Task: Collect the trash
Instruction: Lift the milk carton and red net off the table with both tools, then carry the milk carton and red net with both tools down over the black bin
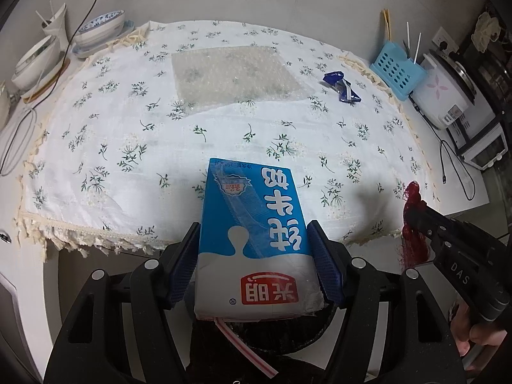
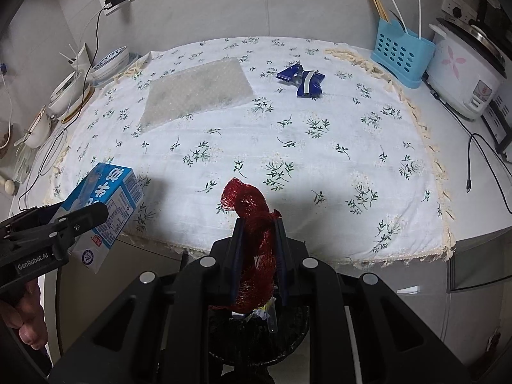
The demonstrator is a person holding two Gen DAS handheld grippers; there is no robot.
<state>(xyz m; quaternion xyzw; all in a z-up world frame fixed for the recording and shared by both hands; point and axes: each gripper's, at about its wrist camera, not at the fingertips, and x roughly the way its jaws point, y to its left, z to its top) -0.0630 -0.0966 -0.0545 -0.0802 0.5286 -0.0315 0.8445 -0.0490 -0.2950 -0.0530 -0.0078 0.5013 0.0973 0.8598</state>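
The left gripper (image 1: 256, 256) clamps a blue-and-white milk carton (image 1: 256, 240) printed with Chinese characters and a red logo, held off the near edge of the counter (image 2: 473, 211). Its arm reads "GenRobot.AI". The right gripper (image 2: 257, 249) is clenched on red mesh netting (image 2: 256, 224). A blue wrapper (image 2: 302, 81) and bubble wrap (image 2: 198, 91) lie on the floral cloth (image 2: 288, 160).

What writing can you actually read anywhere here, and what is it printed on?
"光明" and "纯牛奶": front of the milk carton, seen upside down.
"DAS": side of the right gripper.
"GenRobot.AI": side of the left gripper.
Carton's side panel table, its small top badge, rice cooker label: too small to read.
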